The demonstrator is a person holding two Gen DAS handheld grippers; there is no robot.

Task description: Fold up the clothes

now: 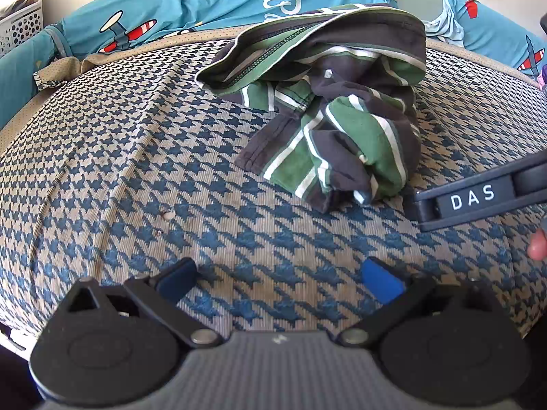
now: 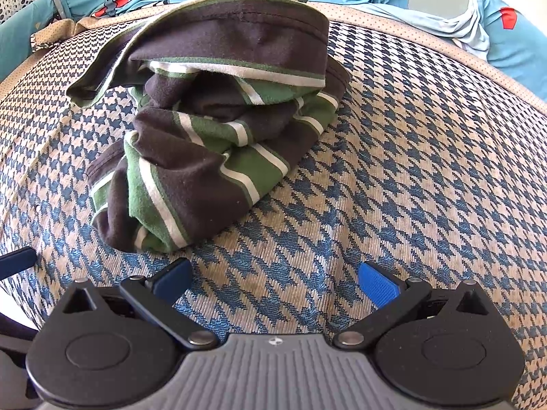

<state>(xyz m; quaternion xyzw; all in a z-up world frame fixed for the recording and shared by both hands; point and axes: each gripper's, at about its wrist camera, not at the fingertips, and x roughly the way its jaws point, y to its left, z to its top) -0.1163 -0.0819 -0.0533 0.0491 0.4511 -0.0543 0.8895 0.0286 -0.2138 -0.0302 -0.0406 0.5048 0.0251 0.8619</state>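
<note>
A crumpled garment [image 1: 335,109] with dark brown, green and white stripes lies in a heap on a houndstooth cushion [image 1: 136,177]. In the left wrist view my left gripper [image 1: 280,282] is open over bare cushion, short of the heap, which sits ahead and to the right. The right gripper's body, marked DAS [image 1: 478,198], enters from the right edge just beside the heap. In the right wrist view the same garment [image 2: 212,112] fills the upper left, and my right gripper [image 2: 275,282] is open, empty, just below and right of the heap's near end.
Blue bedding printed with aeroplanes [image 1: 143,24] runs along the back edge of the cushion. A white perforated basket [image 1: 20,24] stands at the far left. A fingertip [image 1: 538,244] shows at the right edge. Bare cushion [image 2: 427,171] lies right of the heap.
</note>
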